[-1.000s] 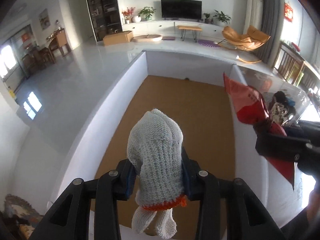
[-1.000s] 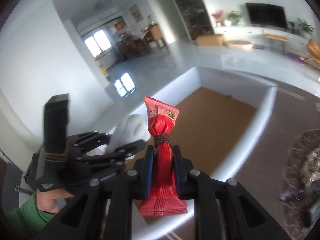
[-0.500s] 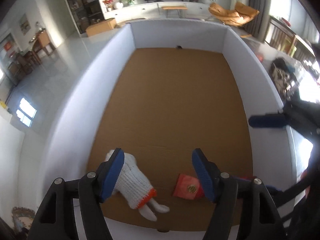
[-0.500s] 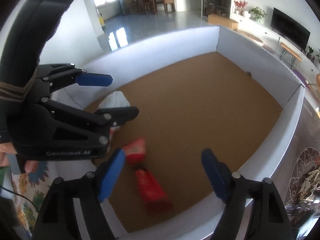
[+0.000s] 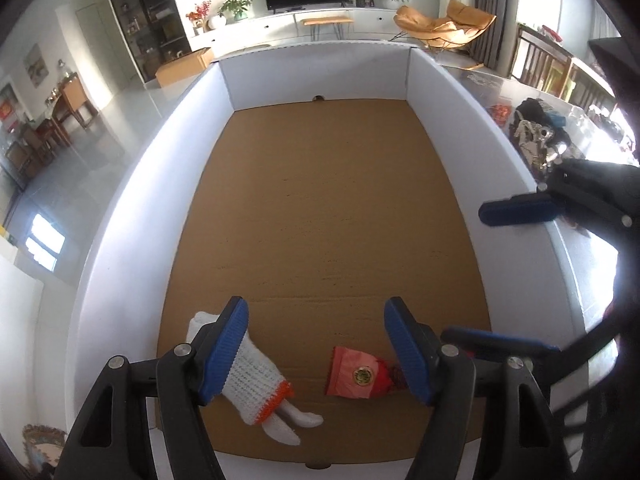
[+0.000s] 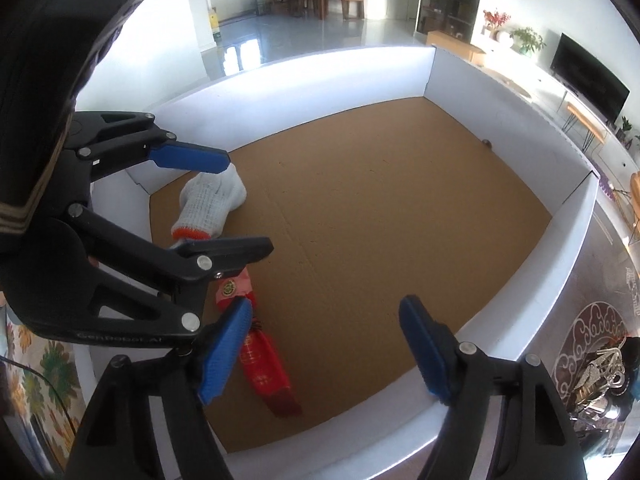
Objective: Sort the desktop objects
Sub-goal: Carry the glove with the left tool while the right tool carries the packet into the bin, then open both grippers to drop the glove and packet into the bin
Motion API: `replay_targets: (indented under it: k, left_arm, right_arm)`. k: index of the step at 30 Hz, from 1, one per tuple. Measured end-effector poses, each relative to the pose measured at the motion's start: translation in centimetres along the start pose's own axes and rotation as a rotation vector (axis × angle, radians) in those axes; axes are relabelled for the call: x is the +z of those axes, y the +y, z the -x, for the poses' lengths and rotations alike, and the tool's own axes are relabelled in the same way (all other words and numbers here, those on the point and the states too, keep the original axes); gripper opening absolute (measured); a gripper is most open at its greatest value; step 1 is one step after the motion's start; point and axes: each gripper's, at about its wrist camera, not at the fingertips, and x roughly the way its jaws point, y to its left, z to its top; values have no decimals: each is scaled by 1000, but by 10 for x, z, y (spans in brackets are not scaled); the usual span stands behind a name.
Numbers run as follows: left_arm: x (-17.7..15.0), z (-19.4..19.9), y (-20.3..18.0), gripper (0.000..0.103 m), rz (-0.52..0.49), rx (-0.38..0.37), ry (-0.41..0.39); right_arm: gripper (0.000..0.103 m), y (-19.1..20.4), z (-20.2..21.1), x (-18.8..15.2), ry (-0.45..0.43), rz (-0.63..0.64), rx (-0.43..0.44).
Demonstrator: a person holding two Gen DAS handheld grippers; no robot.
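Observation:
A white knitted glove (image 5: 256, 376) with an orange cuff lies on the brown floor of a white-walled cardboard box (image 5: 132, 216), near the front left corner. Just right of it lies a red snack packet (image 5: 358, 374). My left gripper (image 5: 316, 320) hangs open above them, with nothing between its blue pads. My right gripper (image 5: 508, 276) comes in from the right, also open. In the right wrist view the right gripper (image 6: 326, 316) stands open over the packet (image 6: 264, 368), with the left gripper (image 6: 248, 204) over the glove (image 6: 208, 204).
The box (image 6: 520, 320) has low white walls on all sides and a wide bare brown floor beyond the two items. A dark heap of small objects (image 5: 536, 136) lies on the tabletop right of the box. A floral cloth (image 6: 48, 368) shows at the left.
Both grippers opened and let go: the glove and the red packet dropped onto the box floor. Both hands have sunk closer over the box and tipped downward.

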Motion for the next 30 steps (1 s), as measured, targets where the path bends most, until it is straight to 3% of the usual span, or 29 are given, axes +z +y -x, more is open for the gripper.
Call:
replay_targets:
  k: [2,5,7,8,9,13,18,22,26,30]
  left_arm:
    - [3,1,4,70,36,-34,-13]
    - [2,9,23,71,166,-118,-60]
    - [-3,14,40,90,290,-209,-94]
    - [-6,17,46,94,333,-240,-113]
    - [-7,21,50,99,361,-254,-134]
    - [-6,40,53,101,391,-217,-195]
    - [-1,69,32,101,369,-175,-244]
    - [5,100,-8,101,284,-187,-306]
    - [9,128,-71,101,167,-282,-326]
    - [14,138,-150,101,17,-379,-284]
  right_arm:
    - [78,-8,4,-3,-21,-17,29]
    - [82,-15,5,-2,-56,-31,30]
    - [89,-19,10,-2,-92,-43,35]
    - [93,-20,18,-4,-116,-56,43]
    - [95,-23,25,-6,-141,-69,43]
    - [99,-39,59,-24,-257,-115,26]
    - [103,-62,106,-88,-392,-219,-86]
    - [103,-88,120,-156,-397,-339,-170]
    - [103,-123,122,-235,-356,-493,-170]
    - [103,-158,130,-297,-347,-657,-215]
